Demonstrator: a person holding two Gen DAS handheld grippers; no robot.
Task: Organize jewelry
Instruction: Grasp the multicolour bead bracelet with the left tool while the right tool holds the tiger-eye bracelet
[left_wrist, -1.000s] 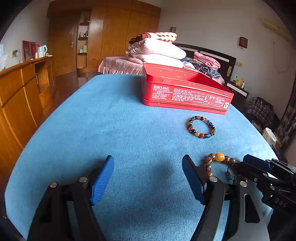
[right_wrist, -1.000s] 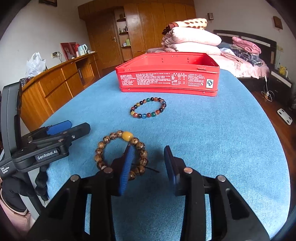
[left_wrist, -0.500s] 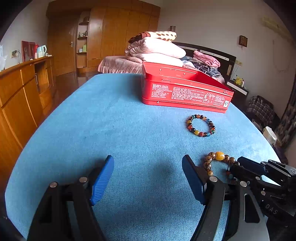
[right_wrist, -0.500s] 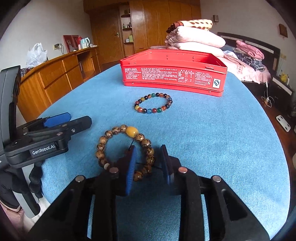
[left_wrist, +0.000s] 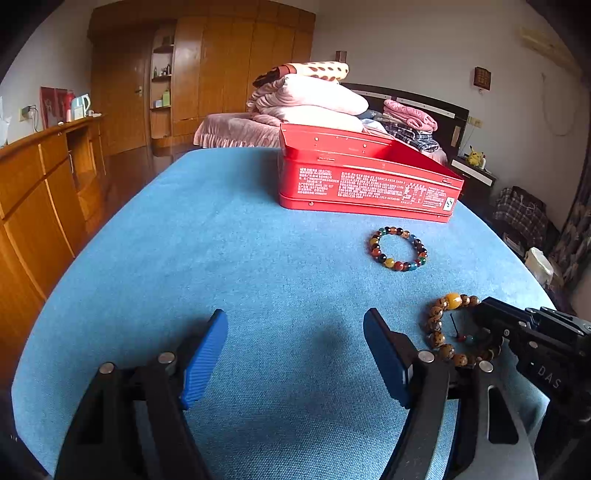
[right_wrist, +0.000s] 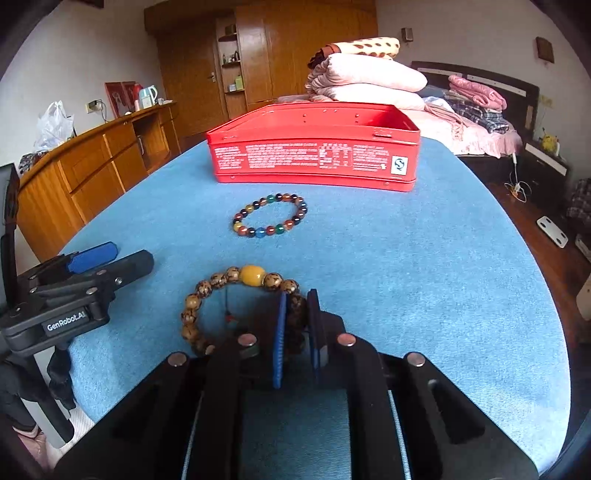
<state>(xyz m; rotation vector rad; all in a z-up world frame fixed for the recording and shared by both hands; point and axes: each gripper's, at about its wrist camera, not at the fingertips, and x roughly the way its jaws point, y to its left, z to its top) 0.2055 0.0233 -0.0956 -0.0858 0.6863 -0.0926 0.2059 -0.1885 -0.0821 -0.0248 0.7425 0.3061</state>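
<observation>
Right now you are clamping your right gripper (right_wrist: 295, 321) on the near right side of the brown beaded bracelet (right_wrist: 221, 291), its two blue pads pressing together on the dark beads between them. That bracelet is lying on the blue tabletop (right_wrist: 406, 266), with its large yellow bead (right_wrist: 252, 275) sitting at the far side of the ring and a thin dark tassel cord (right_wrist: 227, 306) hanging inside the loop. Your left gripper (left_wrist: 295, 350) is hovering just beside it, over bare blue cloth, with its jaws standing wide apart and nothing between them. Farther along the tabletop, the multicoloured bead bracelet (right_wrist: 271, 216) is resting flat, well apart from both grippers. Beyond it the open red tin box (right_wrist: 314, 155) is sitting with its printed side wall facing you, and as much of its inside as shows is looking bare. From the left wrist view, the brown bracelet is showing just to the right of your left gripper, partly tucked under the black body of the right one. A wooden sideboard (right_wrist: 92, 166) is running along the left edge of the room, and folded bedding (right_wrist: 365, 81) is piling up behind the box.
</observation>
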